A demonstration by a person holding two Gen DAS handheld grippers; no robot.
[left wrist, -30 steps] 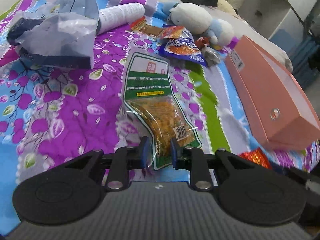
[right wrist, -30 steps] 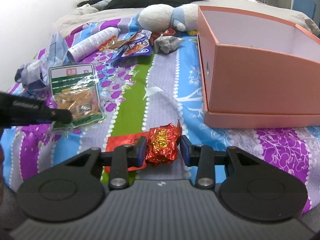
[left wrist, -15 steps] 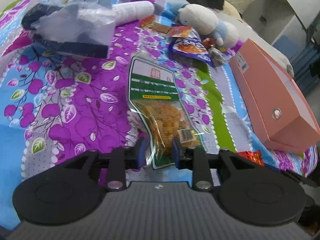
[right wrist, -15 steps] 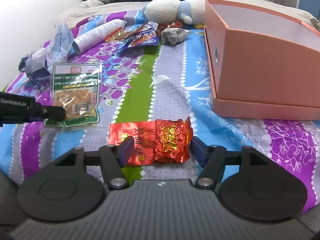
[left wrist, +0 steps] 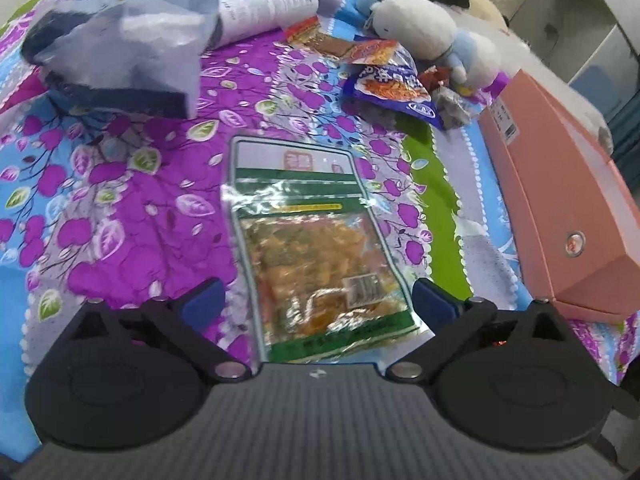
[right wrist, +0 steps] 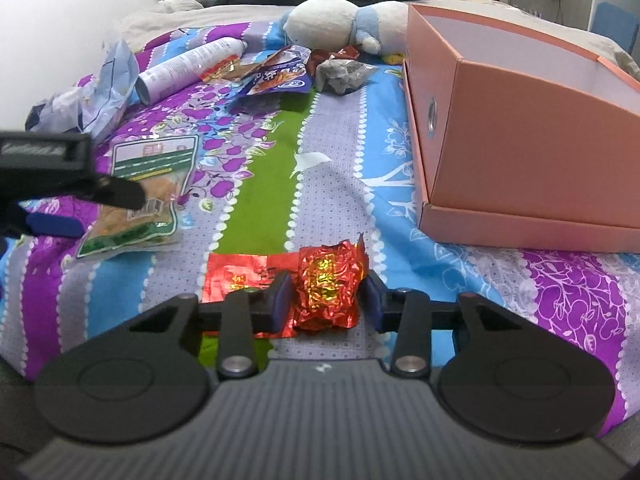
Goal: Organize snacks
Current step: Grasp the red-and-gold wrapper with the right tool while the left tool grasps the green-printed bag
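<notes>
— Crinkled red foil: only our right wrist view shows this red foil snack (right wrist: 326, 286), lying on the bedspread (right wrist: 332, 184) between the right gripper (right wrist: 326, 302) pads, whose jaws are closing, not clearly pressing yet.

— And our left view?

— It shows the green snack bag (left wrist: 316, 248) flat on the bedspread between the left gripper (left wrist: 316, 304) fingers, spreading wide, untouched. We see the pink box (right wrist: 516, 132) open only from the right.
</notes>
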